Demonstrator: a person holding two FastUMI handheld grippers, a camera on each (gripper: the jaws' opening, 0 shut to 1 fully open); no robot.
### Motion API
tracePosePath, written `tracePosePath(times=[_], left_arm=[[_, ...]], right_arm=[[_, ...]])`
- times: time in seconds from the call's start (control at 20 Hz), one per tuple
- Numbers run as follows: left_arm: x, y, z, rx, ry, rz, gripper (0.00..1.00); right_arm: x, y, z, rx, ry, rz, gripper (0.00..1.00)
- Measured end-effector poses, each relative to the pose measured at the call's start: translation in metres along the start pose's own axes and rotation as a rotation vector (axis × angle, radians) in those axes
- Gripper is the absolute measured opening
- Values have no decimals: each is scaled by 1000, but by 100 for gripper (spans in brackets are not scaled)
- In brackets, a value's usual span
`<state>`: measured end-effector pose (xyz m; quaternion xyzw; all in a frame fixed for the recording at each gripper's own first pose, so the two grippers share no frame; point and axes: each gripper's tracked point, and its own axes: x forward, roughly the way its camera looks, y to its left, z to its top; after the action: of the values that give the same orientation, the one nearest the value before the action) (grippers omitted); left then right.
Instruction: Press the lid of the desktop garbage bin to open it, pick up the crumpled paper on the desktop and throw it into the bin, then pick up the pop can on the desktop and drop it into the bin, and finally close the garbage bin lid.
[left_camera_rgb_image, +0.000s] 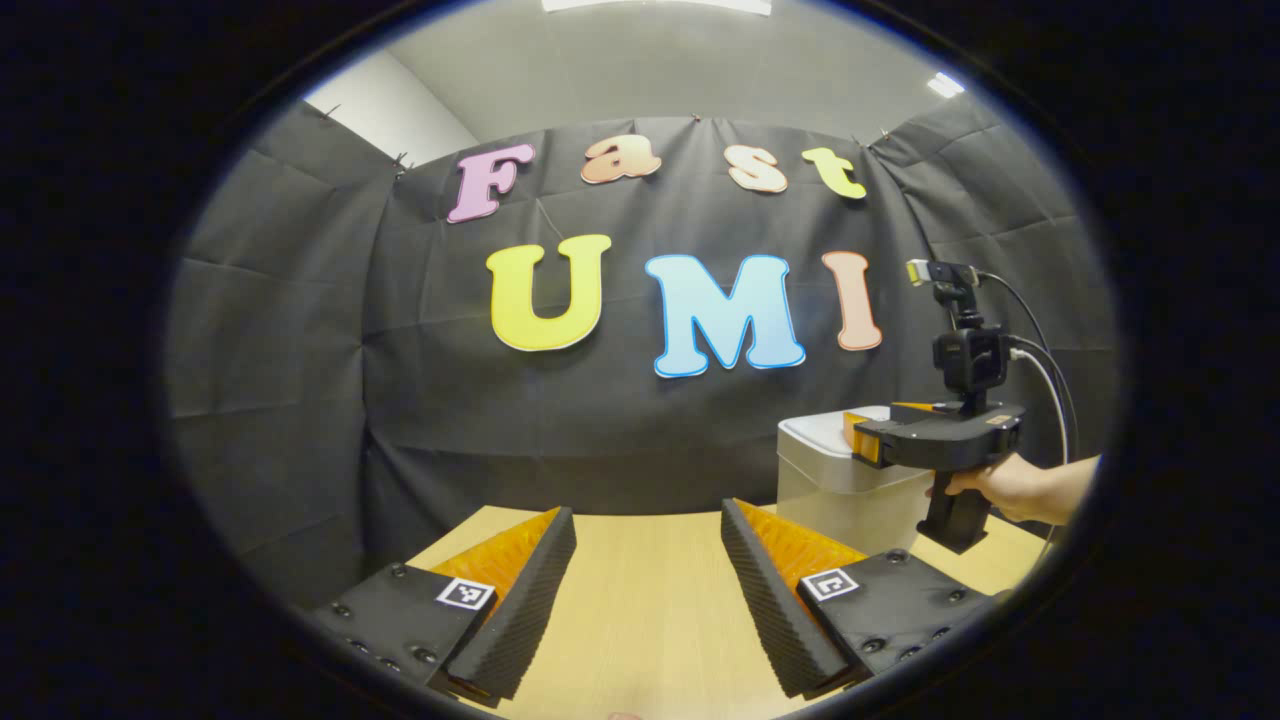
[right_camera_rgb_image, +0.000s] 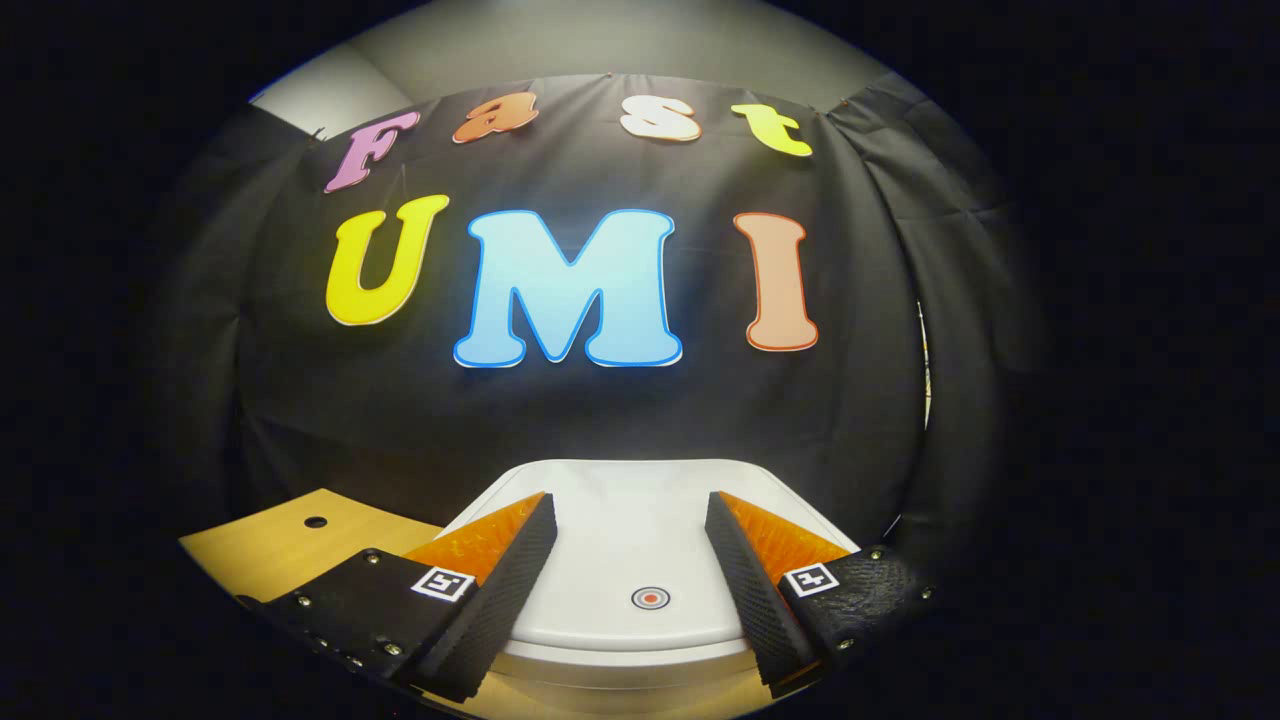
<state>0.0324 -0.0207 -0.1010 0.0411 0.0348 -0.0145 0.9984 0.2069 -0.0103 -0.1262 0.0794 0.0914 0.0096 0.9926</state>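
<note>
The white desktop garbage bin (left_camera_rgb_image: 835, 480) stands at the right on the wooden table, its lid shut. In the right gripper view the lid (right_camera_rgb_image: 630, 545) lies just under my right gripper (right_camera_rgb_image: 630, 515), which hovers open over it; a small round button (right_camera_rgb_image: 649, 598) sits between and behind the fingertips. In the left gripper view my left gripper (left_camera_rgb_image: 648, 525) is open over bare table, with nothing between its fingers. The right gripper (left_camera_rgb_image: 870, 435) appears there too, held by a hand (left_camera_rgb_image: 1010, 485) above the bin's top.
The wooden table (left_camera_rgb_image: 650, 600) runs up to the black cloth wall behind. A small dark hole (right_camera_rgb_image: 315, 522) marks the table top left of the bin. Cables (left_camera_rgb_image: 1045, 370) trail from the right gripper's camera mount.
</note>
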Motion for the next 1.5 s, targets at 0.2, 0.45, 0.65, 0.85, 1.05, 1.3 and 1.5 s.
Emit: tracePosePath(times=[0.2, 0.45, 0.65, 0.85, 1.05, 1.3, 1.5], left_arm=[[-1, 1, 1, 1, 0, 10, 100], [-9, 2, 6, 4, -12, 28, 100], [-21, 1, 14, 17, -28, 45, 100], [-33, -4, 14, 13, -24, 61, 100], [-45, -15, 11, 12, -14, 83, 100], [-56, -34, 4, 27, -2, 83, 100], [-55, -48, 7, 14, -14, 55, 100]], right_arm=[[0, 0, -4, 2, -1, -4, 97], [0, 0, -3, 3, -4, -4, 97], [-2, 0, 1, 1, -26, 1, 96], [-16, -4, -1, 18, 20, 15, 96], [-47, -15, 1, -18, 19, 10, 95], [-95, -29, -7, -41, 14, 34, 95], [-128, -38, -13, -27, 29, 40, 95]])
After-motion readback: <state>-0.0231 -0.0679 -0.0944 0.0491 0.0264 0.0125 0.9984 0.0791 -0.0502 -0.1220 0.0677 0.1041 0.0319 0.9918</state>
